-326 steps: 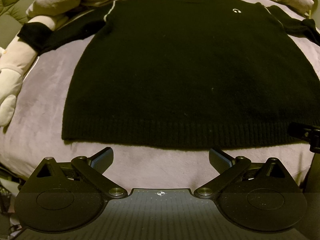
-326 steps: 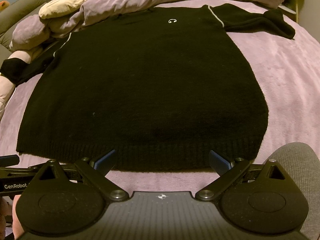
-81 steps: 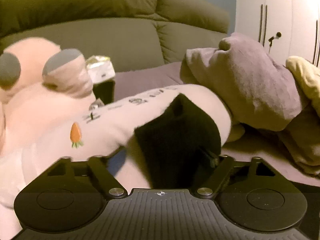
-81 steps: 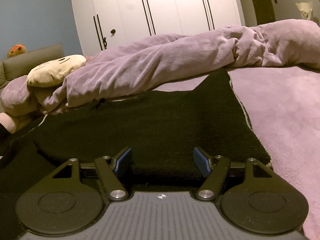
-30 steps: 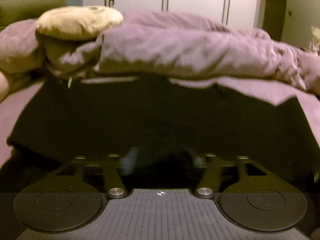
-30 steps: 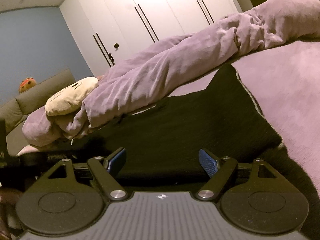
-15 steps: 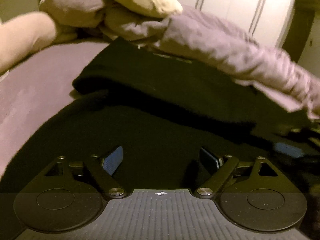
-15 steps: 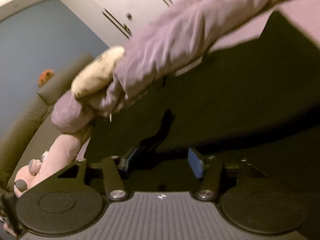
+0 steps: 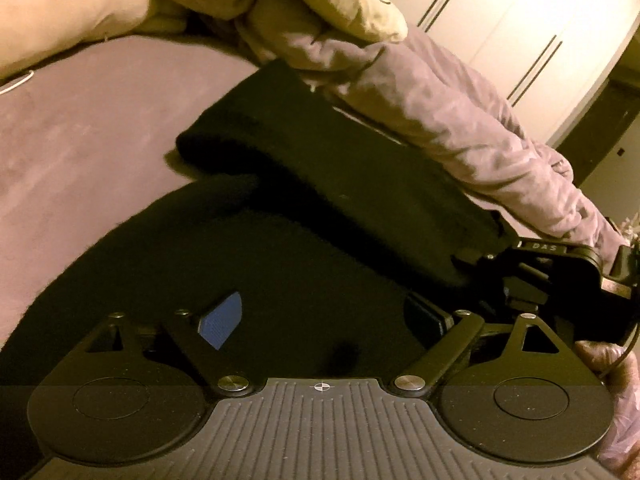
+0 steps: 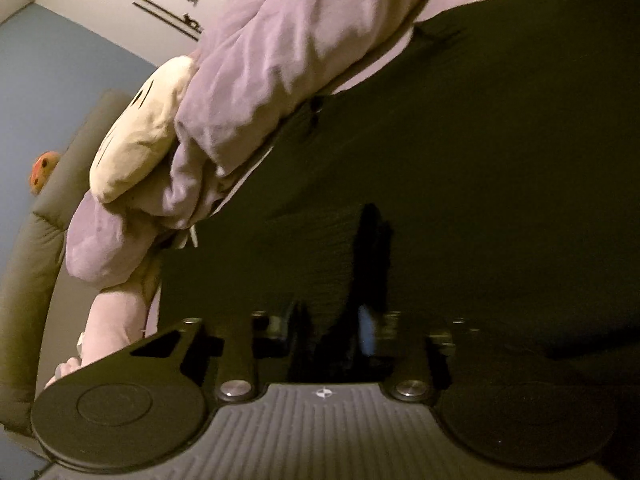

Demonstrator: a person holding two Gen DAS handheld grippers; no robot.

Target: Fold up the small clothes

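Nearest us, our left gripper (image 9: 326,316) hangs low over the black sweater (image 9: 280,264), its jaws wide and opening further, nothing between the blue pads (image 9: 221,320). A second ago those jaws were narrower and blurred against the cloth; now they stand clear of it. Our right gripper (image 10: 328,332) is closing, its pads nearly together where a second ago they stood wide apart. A dark ridge of knit rises just ahead of them, but the blur keeps us from telling whether the pads already press on it. In the left view we see the right gripper (image 9: 476,260) at the end of a folded sleeve (image 9: 320,168), with a hand (image 9: 616,400) at the frame's right edge.

The sweater lies on the bed (image 9: 80,120). Eleven seconds ago it was spread flat with both sleeves out to the sides; now a sleeve lies folded across the body as a thick band running slantwise. Both views are tilted compared with a second ago.

The bed is covered in purple plush fabric, bare to the left of the sweater. Beyond the sweater a rumpled purple blanket (image 9: 460,100) runs along the far edge, with a cream cushion (image 9: 340,4) bearing a drawn face on top of it and a pink plush toy (image 9: 68,12) at the left. Farther off stand white wardrobe doors (image 9: 520,12) with dark handles, a grey-green sofa (image 10: 40,240) with an orange toy (image 10: 42,168) on its back, and a blue wall (image 10: 60,64).
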